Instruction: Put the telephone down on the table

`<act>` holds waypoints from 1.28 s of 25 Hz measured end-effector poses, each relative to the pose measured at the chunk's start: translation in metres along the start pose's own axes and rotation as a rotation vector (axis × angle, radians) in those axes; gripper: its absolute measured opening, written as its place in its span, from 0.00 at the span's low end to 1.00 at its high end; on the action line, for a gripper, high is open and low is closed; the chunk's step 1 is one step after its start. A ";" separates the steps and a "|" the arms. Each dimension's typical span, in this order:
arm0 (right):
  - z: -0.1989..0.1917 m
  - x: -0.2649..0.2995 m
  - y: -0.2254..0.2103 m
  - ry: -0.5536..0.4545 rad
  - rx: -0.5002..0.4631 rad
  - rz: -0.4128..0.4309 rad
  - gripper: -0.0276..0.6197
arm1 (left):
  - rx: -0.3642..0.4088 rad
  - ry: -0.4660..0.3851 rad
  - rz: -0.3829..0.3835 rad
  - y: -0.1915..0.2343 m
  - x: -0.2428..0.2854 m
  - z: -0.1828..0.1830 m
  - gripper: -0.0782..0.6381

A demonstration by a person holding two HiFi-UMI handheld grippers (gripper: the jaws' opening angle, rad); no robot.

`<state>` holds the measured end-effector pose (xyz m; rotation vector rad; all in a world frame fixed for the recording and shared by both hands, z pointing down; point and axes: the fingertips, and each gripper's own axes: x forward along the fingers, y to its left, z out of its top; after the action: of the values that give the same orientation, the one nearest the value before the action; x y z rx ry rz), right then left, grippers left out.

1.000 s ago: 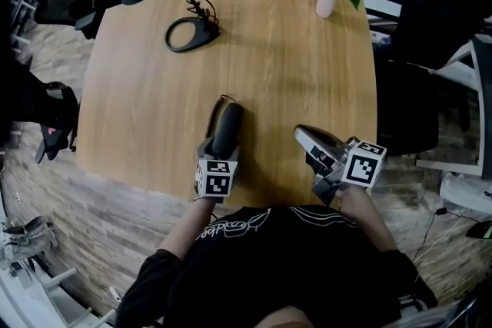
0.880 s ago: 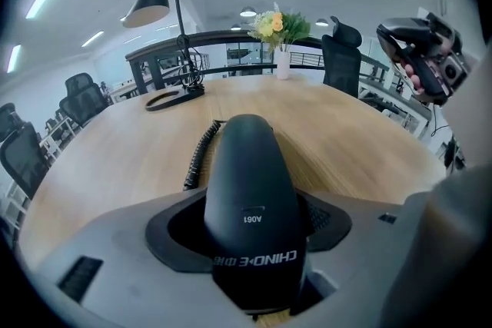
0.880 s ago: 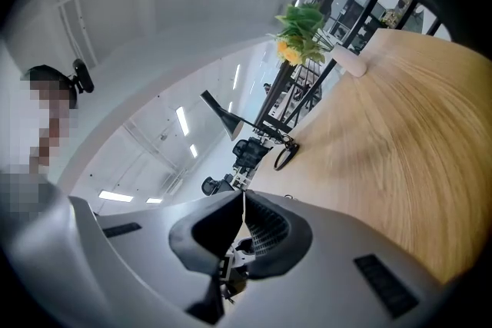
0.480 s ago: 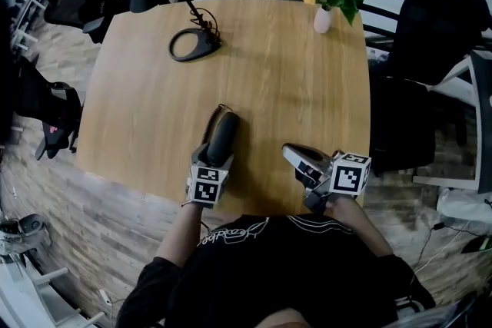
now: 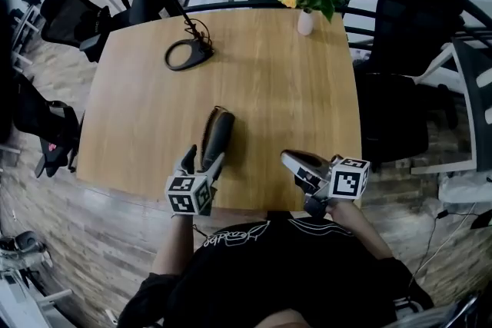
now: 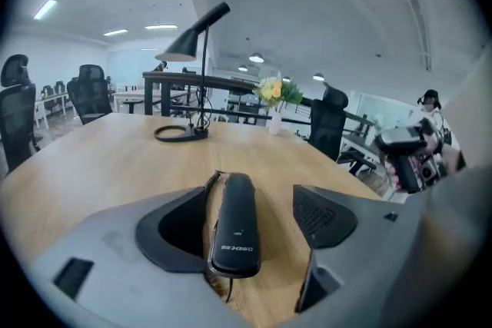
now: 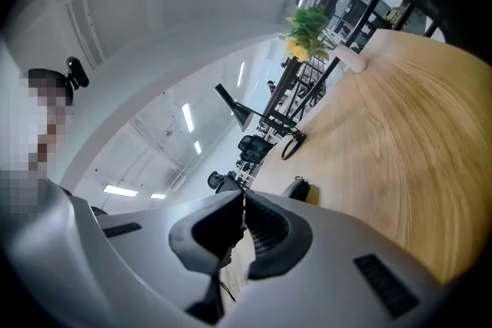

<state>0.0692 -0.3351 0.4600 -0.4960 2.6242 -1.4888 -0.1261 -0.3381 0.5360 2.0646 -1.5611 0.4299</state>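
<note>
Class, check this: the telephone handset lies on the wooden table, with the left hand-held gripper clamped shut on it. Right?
Not clamped: the left hand-held gripper has just been opening its jaws, which stand clear of the telephone handset between them; it lies on the wooden table. See the left gripper view.

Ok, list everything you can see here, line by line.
table: one, light wood, centre
telephone: one, black, lying on the table by its near edge
desk lamp: one, black, ring base at the table's far left
vase of flowers: one, white vase, yellow blooms, table's far right
office chairs: several, black, around the table
left claw: one, grey, jaws just been opening, telephone between them, ungripped
right claw: one, grey, jaws shut, empty, over the near edge
</note>
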 end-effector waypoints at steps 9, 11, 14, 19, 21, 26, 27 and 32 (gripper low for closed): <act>-0.066 -0.007 0.073 0.015 -0.100 0.020 0.10 | -0.127 -0.181 -0.327 -0.081 -0.107 0.033 0.39; -0.081 -0.008 0.093 0.012 -0.128 0.034 0.10 | -0.119 -0.198 -0.370 -0.093 -0.133 0.029 0.33; -0.101 -0.009 0.118 0.011 -0.166 0.056 0.11 | -0.075 -0.228 -0.397 -0.108 -0.167 0.024 0.17; -0.138 -0.014 0.162 0.012 -0.199 0.097 0.10 | -0.080 -0.260 -0.476 -0.132 -0.218 0.013 0.12; -0.151 -0.014 0.176 0.004 -0.204 0.104 0.10 | -0.103 -0.269 -0.507 -0.135 -0.235 0.008 0.12; -0.173 -0.015 0.195 -0.042 -0.221 0.083 0.10 | -0.085 -0.294 -0.535 -0.139 -0.265 -0.004 0.12; -0.176 -0.017 0.196 -0.046 -0.228 0.079 0.10 | -0.098 -0.298 -0.552 -0.142 -0.267 -0.006 0.12; -0.183 -0.023 0.201 -0.056 -0.233 0.072 0.10 | -0.125 -0.302 -0.592 -0.151 -0.274 -0.008 0.12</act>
<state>0.0012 -0.0820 0.3833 -0.4474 2.7539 -1.1382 -0.0600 -0.0847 0.3647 2.4312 -1.0064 -0.1984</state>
